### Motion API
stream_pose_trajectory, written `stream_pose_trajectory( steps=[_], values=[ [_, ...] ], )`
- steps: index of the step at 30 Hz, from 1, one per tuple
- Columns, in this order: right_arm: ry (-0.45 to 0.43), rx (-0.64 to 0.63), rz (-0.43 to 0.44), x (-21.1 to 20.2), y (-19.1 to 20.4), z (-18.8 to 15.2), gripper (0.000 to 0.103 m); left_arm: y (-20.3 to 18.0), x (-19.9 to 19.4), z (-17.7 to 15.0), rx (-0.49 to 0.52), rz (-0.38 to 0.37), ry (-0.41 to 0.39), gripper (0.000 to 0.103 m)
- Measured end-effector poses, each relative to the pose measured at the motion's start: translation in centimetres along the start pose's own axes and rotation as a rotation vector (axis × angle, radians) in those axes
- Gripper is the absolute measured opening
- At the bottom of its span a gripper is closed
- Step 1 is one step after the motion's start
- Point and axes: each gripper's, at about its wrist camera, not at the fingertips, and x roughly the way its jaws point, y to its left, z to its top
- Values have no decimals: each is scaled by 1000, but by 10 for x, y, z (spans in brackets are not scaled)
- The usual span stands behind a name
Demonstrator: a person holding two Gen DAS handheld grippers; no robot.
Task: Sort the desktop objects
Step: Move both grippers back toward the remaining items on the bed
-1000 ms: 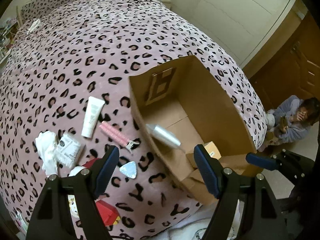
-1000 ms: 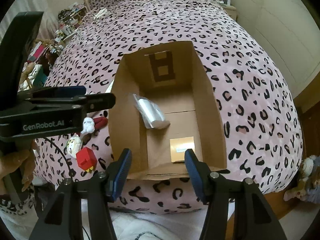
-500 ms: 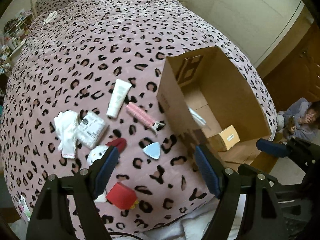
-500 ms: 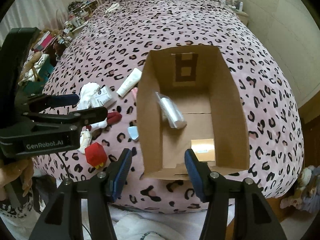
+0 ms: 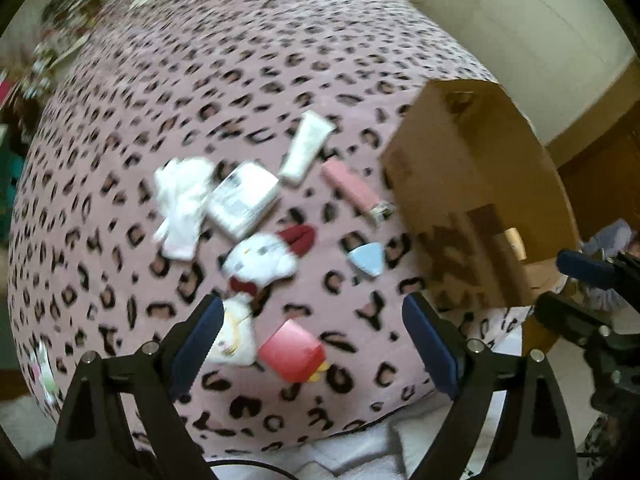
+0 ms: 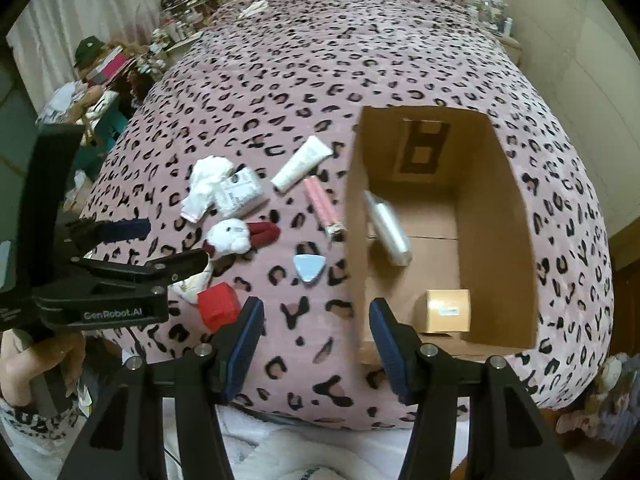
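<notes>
On the leopard-print bed [image 6: 360,64], an open cardboard box [image 6: 500,208] sits near the front edge, holding a silver bottle [image 6: 390,226] and a small tan carton [image 6: 447,311]. Beside the box lie a pink tube [image 5: 352,190], a white tube [image 5: 306,148], a blue triangle [image 5: 368,259], a white plush toy [image 5: 260,260] and a red block [image 5: 292,350]. The left gripper [image 5: 312,344] has just been opening; its jaws stand spread and empty above the red block. The right gripper [image 6: 316,332] hangs partly spread and empty over the bed's front edge.
</notes>
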Motion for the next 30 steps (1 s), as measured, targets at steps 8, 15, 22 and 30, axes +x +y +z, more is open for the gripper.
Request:
stream_pose_trajectory(
  steps=[8,15,22,30],
  values=[
    [30,-60,24,11,35,1,56,58,12,-33,-110,33,32,92],
    [76,-84,46,28,55,2,58,95,38,-58,-190,44,77,92],
    [131,-115,61,52,74,-3,62,127,76,-77,-286,20,132,92],
    [180,-161,82,79,93,-8,76,132,90,-79,-312,-18,131,92]
  ],
)
